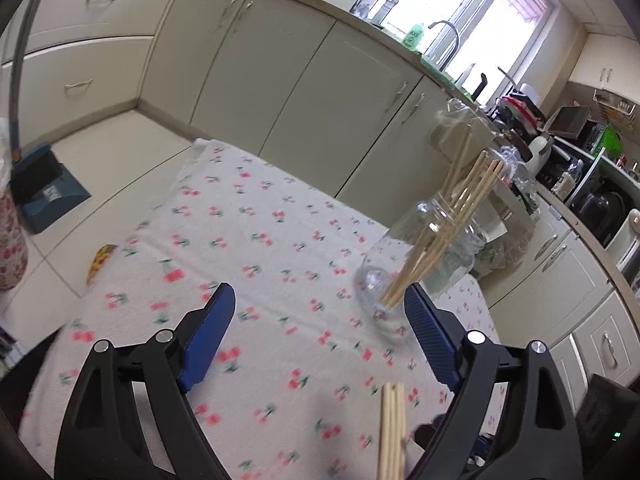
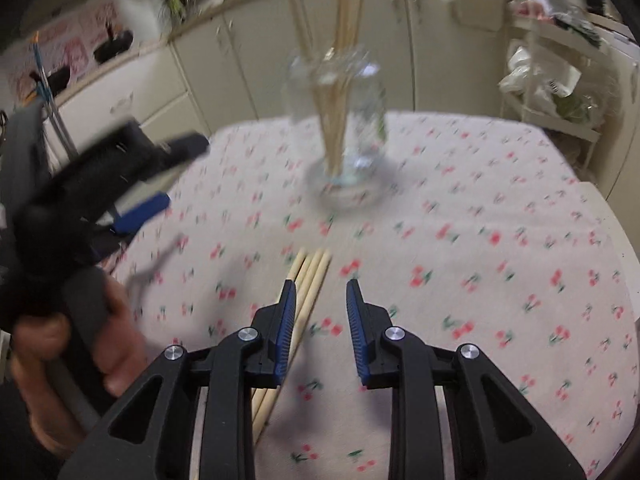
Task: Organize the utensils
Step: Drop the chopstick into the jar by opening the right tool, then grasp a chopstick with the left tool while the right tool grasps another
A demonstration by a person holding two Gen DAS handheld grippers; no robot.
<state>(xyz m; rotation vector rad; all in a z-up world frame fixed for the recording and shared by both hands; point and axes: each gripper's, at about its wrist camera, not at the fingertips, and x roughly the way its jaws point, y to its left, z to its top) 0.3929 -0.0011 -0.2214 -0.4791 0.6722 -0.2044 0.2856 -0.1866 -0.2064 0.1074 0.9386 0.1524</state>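
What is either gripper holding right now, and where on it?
Nothing: the left gripper and right gripper are open and empty; loose chopsticks lie on the tablecloth.

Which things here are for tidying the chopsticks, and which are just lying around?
For the job: glass jar holding chopsticks; loose chopsticks on the cherry tablecloth; left gripper, right gripper, both open.

Just around: dustpan, faucet.
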